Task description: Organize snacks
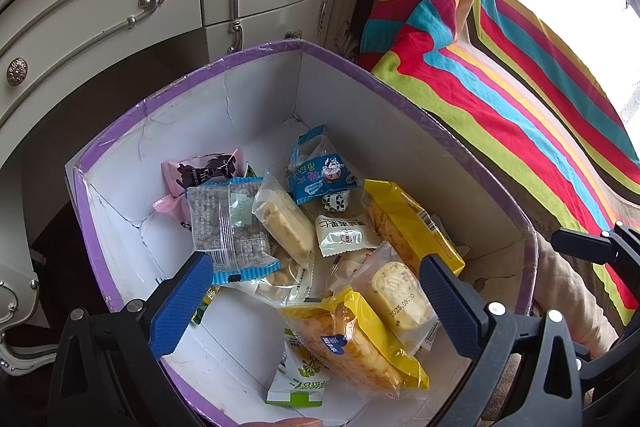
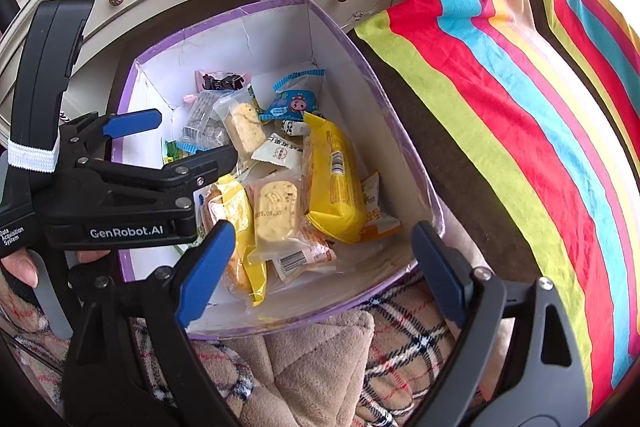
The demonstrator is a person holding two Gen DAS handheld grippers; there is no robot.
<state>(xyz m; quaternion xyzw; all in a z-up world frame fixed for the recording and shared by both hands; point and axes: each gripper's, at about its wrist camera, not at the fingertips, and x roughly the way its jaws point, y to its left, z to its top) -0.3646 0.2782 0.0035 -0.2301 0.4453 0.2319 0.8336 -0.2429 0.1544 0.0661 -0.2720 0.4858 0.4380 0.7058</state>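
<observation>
Your left gripper (image 1: 316,283) hangs over the purple-rimmed box (image 1: 256,47) and points down into it, with its blue fingers (image 1: 182,303) wide apart and holding nothing. Your right gripper (image 2: 324,267) waits at the near edge of the box, also spread wide and empty. The snack packets (image 2: 276,163) lie in a loose pile on the box floor.

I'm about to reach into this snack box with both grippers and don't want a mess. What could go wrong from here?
1. The snack packets overlap in a loose pile, so closing on one could drag its neighbours along.
2. The left gripper and right gripper, both open, hover over the same box; they might collide.
3. The thin clear wrappers could slip or crush the pastry inside.
</observation>
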